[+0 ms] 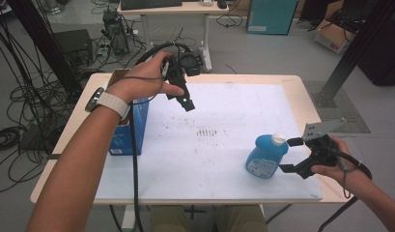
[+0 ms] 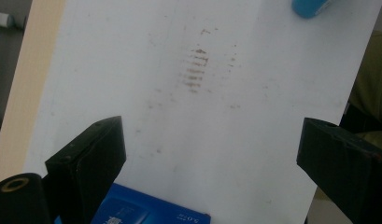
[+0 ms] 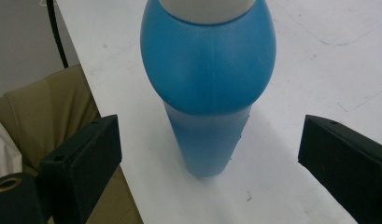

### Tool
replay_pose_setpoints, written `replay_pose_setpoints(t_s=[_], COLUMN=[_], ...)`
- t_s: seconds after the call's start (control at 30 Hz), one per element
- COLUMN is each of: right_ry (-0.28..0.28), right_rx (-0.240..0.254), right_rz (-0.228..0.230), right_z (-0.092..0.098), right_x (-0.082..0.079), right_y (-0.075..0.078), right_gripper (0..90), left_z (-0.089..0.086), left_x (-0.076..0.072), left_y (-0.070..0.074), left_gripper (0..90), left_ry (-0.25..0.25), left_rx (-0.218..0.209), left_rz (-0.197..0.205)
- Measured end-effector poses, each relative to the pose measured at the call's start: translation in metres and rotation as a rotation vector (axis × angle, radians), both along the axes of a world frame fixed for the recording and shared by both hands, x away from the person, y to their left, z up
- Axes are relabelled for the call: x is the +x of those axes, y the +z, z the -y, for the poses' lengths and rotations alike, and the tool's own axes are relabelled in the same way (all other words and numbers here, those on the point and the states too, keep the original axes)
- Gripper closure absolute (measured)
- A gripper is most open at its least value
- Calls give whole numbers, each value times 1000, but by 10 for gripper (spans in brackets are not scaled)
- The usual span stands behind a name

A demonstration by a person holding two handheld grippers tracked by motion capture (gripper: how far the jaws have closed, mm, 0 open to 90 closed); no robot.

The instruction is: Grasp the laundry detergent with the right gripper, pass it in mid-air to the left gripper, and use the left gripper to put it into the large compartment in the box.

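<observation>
A smudged white sheet covers my table; cables litter the floor. Both my left gripper and right gripper gape wide; the blue bottle stands uncaught, its label unreadable.

A smooth, semi-matt blue plastic bottle with a ribbed white cap is seen. The bench is pale wood under a scuffed white sheet. Matt black fingers are shown.
</observation>
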State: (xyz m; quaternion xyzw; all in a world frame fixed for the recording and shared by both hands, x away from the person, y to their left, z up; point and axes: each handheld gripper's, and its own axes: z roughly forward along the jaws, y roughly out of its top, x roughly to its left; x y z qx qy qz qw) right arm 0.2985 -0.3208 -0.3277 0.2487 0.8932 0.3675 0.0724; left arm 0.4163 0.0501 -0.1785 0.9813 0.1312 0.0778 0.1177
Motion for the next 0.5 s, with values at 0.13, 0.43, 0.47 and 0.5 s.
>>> replay_pose_setpoints(t_s=[0.13, 0.43, 0.47, 0.5], right_ry=[0, 1, 2, 2], right_rx=[0, 0, 0, 0], right_rz=[0, 0, 0, 0], right_z=[0, 1, 1, 1], right_x=[0, 0, 0, 0], right_y=[0, 1, 1, 1], right_gripper=[58, 59, 59, 59], left_z=[-1, -1, -1, -1], left_x=[0, 0, -1, -1], left_y=[0, 1, 0, 0], left_gripper=[85, 85, 85, 85], left_ry=[7, 2, 3, 3], left_rx=[-3, 2, 1, 1], left_rz=[-1, -3, 1, 1])
